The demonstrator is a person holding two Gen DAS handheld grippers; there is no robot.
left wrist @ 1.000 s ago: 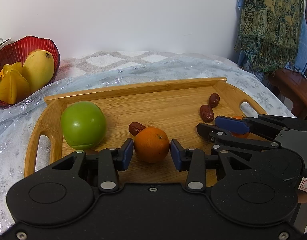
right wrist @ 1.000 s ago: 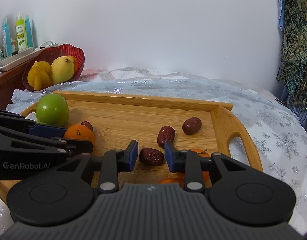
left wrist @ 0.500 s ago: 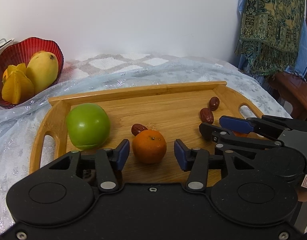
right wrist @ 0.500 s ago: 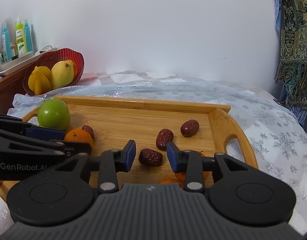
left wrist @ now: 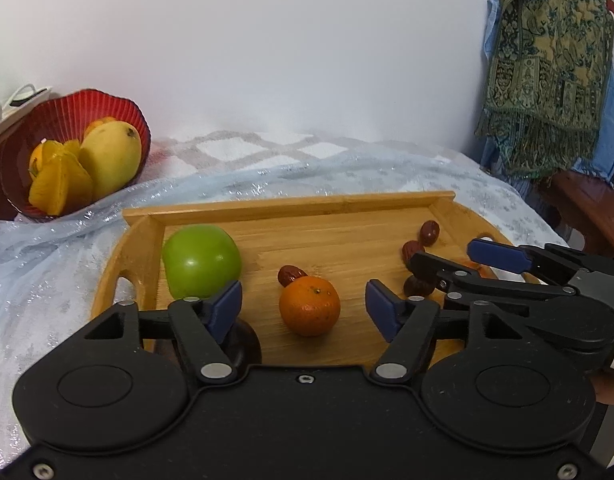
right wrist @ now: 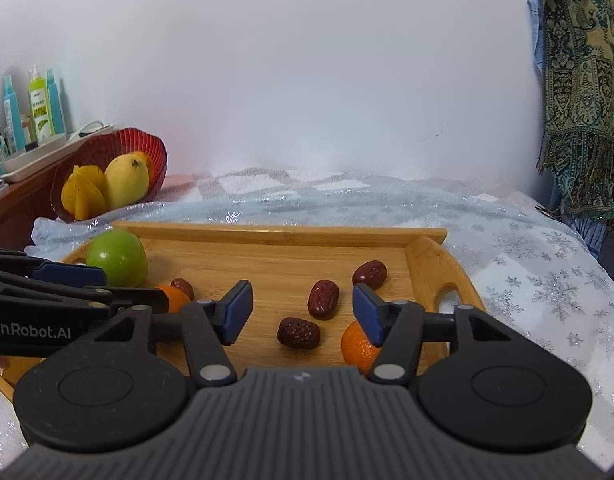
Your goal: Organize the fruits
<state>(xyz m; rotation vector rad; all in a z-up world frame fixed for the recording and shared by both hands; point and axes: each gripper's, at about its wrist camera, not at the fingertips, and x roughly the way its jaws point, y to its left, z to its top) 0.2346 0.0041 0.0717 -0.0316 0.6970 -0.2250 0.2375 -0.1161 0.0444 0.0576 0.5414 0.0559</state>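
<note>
Left tongs (left wrist: pixel 303 306) opening, straddling orange (left wrist: pixel 309 306) on wooden tray (left wrist: pixel 291 206), pads clear. Right tongs (right wrist: pixel 301 310) opening over date (right wrist: pixel 298 333), no contact, long axis across gap. Each fruit dead ahead, slightly below.

The left claw (left wrist: pixel 303 306) points forward and downward, its jaws opening, the blue pads (left wrist: pixel 227 304) set wide apart with clear gaps on both sides and pressing on nothing. The right claw (right wrist: pixel 301 314) tilts down likewise (a little less steeply), its jaws also opening, pads (right wrist: pixel 367 316) clear of any contact. The two claws sit side by side, the right one's fingers (left wrist: pixel 499 254) reaching across the left wrist view.
</note>
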